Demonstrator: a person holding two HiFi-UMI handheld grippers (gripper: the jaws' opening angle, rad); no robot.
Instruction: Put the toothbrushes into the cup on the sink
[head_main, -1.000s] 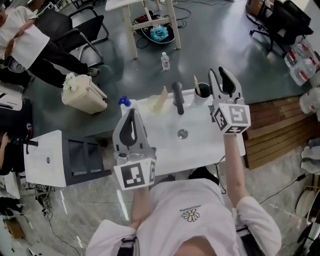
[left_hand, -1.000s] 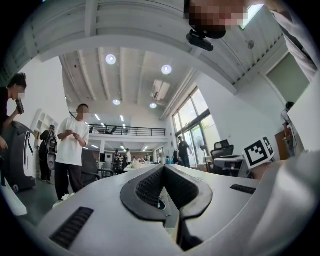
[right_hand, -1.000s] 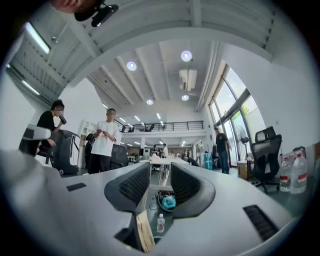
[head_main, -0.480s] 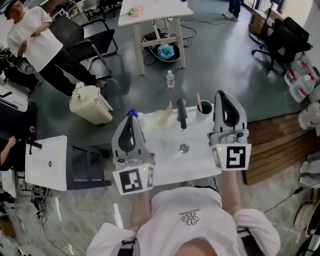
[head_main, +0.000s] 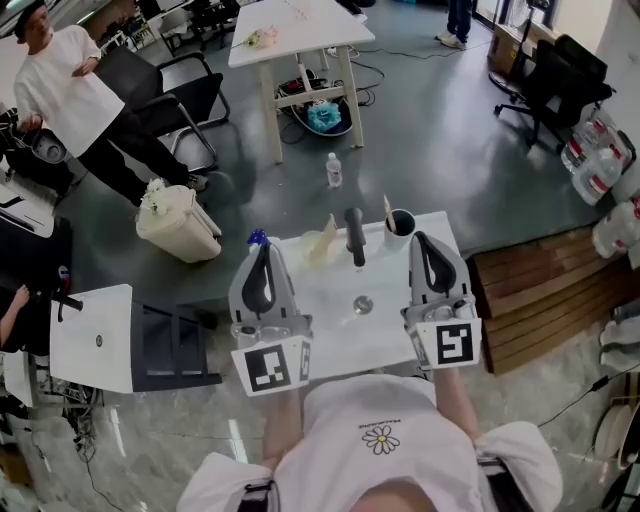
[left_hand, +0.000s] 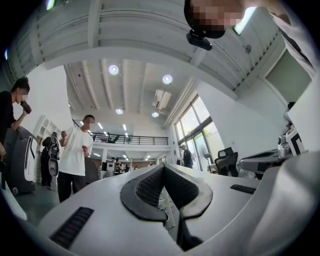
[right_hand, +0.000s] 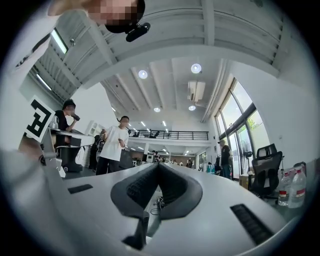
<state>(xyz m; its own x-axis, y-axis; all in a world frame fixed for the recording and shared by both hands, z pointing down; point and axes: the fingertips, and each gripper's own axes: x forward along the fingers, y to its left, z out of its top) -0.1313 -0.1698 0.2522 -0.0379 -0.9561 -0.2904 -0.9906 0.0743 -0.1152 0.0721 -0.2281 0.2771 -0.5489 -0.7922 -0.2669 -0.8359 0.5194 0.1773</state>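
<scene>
The white sink (head_main: 330, 330) stands in front of me in the head view, with a black faucet (head_main: 353, 236) at its back. To the right of the faucet, on the back rim, sits a white cup (head_main: 400, 226) with a pale toothbrush (head_main: 386, 209) standing in it. My right gripper (head_main: 424, 243) hovers just in front of the cup, shut and empty. My left gripper (head_main: 262, 252) hangs over the sink's left side, also shut with nothing in it. Both gripper views look up across the room; the left gripper (left_hand: 163, 168) and the right gripper (right_hand: 159, 165) show closed tips.
A blue-topped bottle (head_main: 256, 239) and a pale yellowish object (head_main: 322, 241) sit on the sink's back left. The drain (head_main: 362, 304) is mid-basin. A white cabinet (head_main: 95, 338) stands left and a wooden platform (head_main: 530, 290) right. A beige bin (head_main: 178, 224) and a person (head_main: 75, 95) are behind.
My right gripper has drawn back from above the cup toward me, staying shut. The left gripper has hardly moved.
</scene>
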